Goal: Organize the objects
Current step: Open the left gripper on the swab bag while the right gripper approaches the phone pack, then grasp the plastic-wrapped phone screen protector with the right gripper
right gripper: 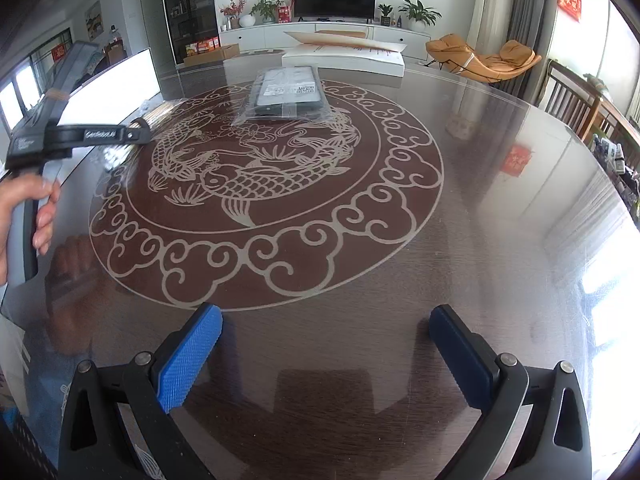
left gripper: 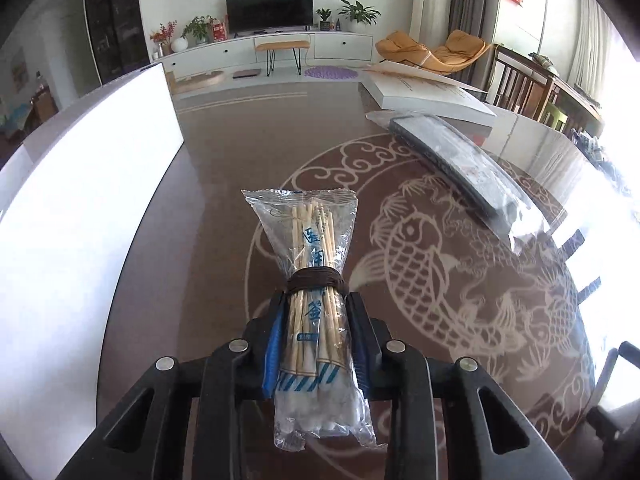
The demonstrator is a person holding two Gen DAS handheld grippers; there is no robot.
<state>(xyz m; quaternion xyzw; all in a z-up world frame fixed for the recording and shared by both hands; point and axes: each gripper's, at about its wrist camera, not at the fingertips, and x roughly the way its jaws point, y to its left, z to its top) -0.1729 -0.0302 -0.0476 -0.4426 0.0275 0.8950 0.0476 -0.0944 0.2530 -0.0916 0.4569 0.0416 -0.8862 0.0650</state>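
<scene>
Your left gripper [left gripper: 316, 328] clamped on bagged swab bundle [left gripper: 314, 280] above table [left gripper: 224, 168]. Only right wrist view shows your left hand [right gripper: 28, 216], plus right gripper [right gripper: 326, 344] spread wide, holding nothing.
</scene>
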